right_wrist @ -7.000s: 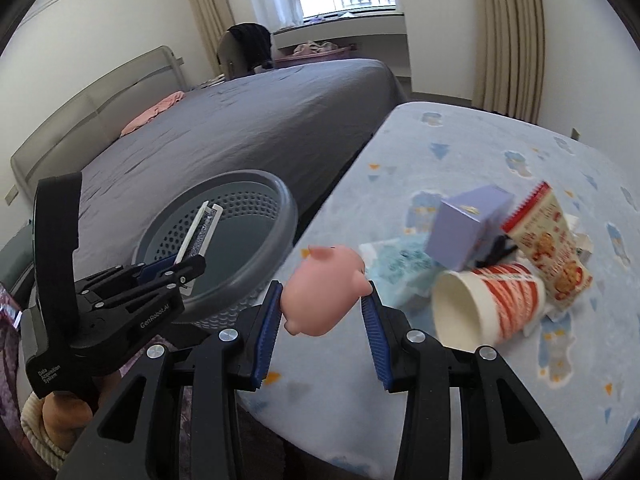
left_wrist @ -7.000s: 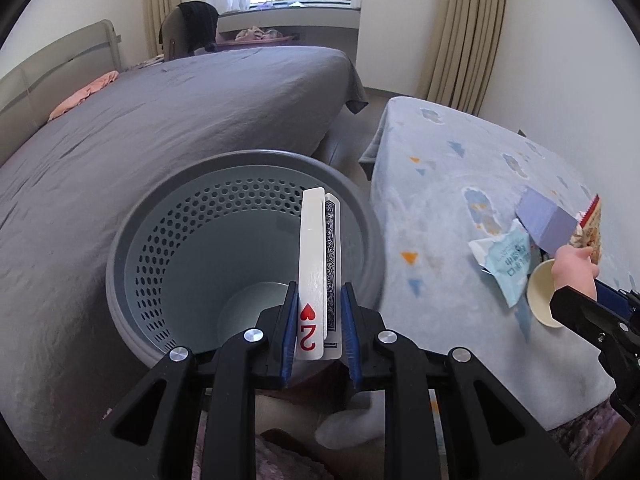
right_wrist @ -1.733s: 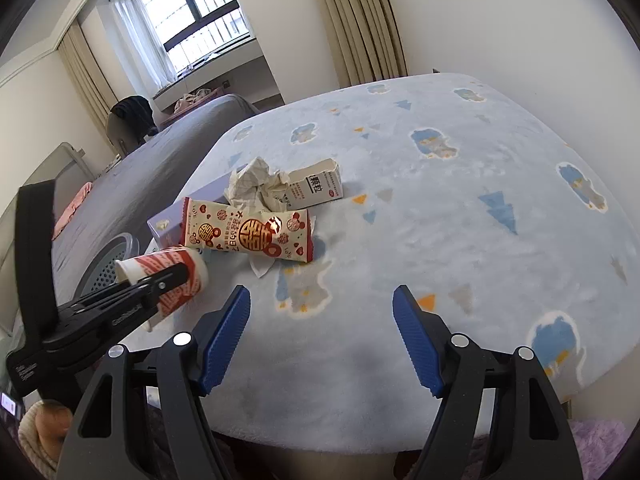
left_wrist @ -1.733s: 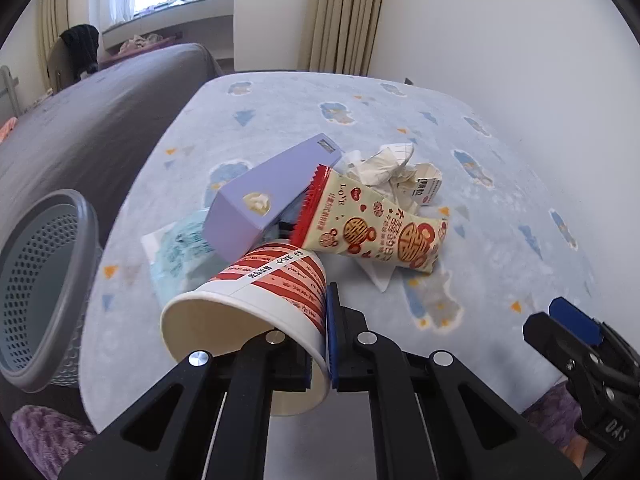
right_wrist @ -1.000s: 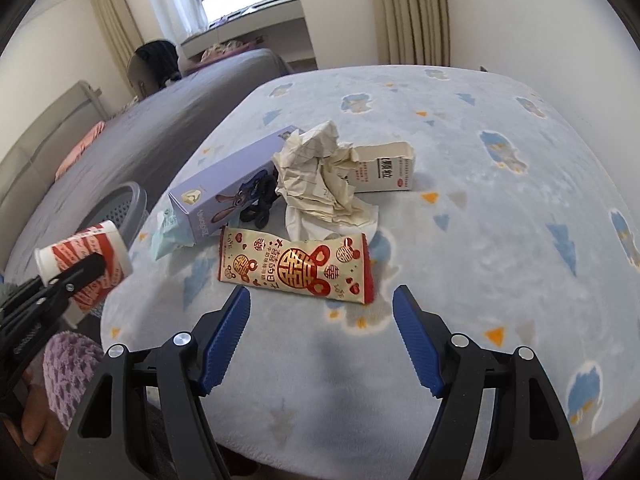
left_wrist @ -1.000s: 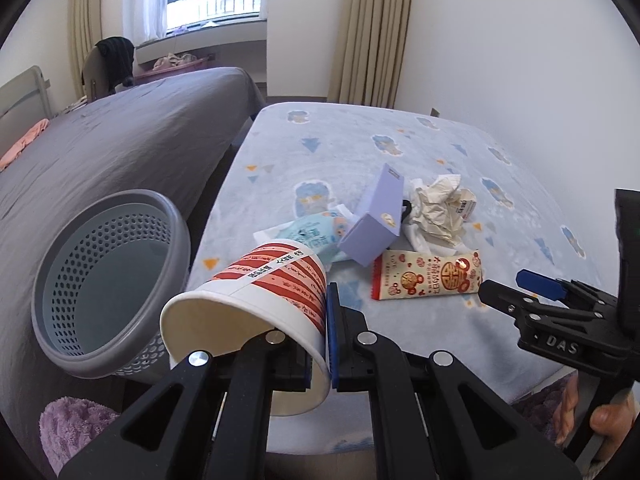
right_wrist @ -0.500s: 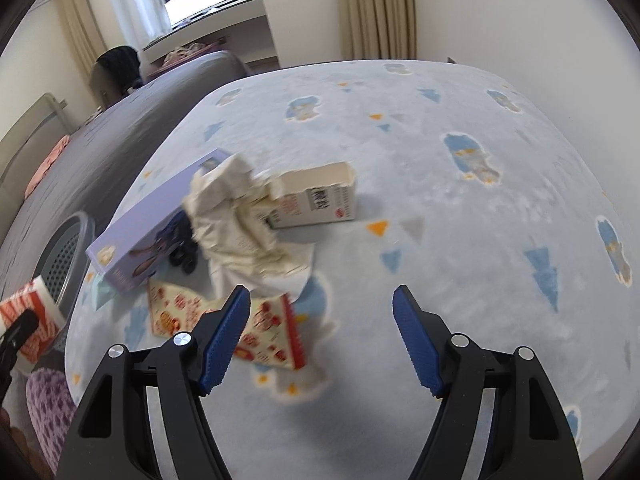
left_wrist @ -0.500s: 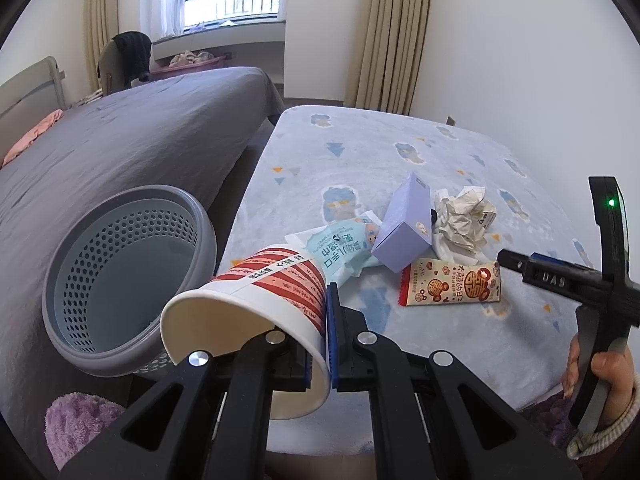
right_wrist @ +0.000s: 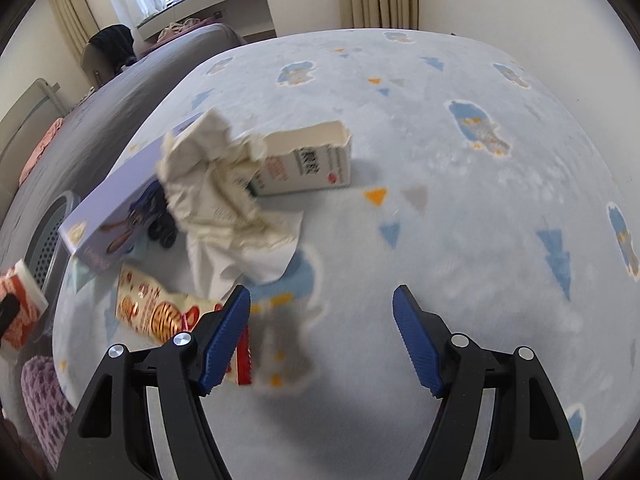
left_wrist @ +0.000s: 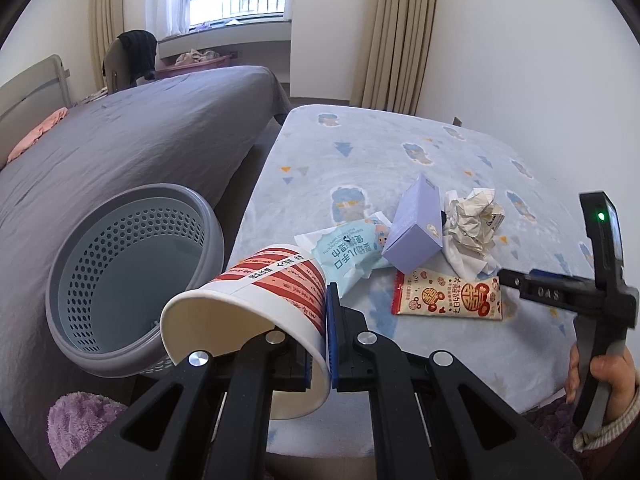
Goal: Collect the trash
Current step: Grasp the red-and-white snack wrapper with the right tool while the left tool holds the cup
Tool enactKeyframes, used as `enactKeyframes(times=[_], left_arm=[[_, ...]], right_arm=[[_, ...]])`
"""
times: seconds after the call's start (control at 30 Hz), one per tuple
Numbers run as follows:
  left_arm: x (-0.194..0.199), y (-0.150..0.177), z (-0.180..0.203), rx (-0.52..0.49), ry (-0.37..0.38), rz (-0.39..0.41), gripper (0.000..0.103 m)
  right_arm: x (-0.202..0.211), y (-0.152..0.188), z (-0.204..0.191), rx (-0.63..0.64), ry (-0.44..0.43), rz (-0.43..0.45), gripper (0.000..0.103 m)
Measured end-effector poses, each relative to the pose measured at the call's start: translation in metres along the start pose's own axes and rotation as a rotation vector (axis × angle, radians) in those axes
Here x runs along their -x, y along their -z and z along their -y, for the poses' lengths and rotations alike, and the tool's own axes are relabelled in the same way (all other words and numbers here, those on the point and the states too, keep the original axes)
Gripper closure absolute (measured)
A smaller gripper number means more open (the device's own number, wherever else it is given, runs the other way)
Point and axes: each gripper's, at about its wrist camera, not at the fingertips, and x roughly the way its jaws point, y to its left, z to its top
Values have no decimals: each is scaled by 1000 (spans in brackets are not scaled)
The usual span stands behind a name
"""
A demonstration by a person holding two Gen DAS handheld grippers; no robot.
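Left wrist: bin point(left_wrist: 100, 280) nearer, cup point(left_wrist: 256, 300) still gripped.

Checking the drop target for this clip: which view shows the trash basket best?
The left wrist view: the grey perforated basket shows whole, rim and inside, just left of the paper cup held by the left gripper. The right wrist view shows only a blurred sliver behind the purple box.

Open blanket point(right_wrist: 460, 208) right of crumpled paper point(right_wrist: 216, 184), milk carton point(right_wrist: 308, 164).

A blue patterned bed point(left_wrist: 360, 152) carries a purple box point(left_wrist: 416, 224), crumpled paper point(left_wrist: 470, 216) and snack packet point(left_wrist: 448, 294).
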Motion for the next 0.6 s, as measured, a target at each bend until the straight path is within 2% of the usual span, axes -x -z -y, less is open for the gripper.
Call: enactKeyframes(times=[0.3, 0.47, 0.6], left_arm=[[-2, 0, -5, 10, -7, -1, 96], [0, 0, -9, 16, -11, 5, 96], [1, -1, -14, 24, -20, 11, 96]], right_arm=[[11, 27, -37, 106, -72, -20, 32], [21, 25, -41, 120, -84, 12, 32], [26, 25, -58, 186, -151, 27, 32]])
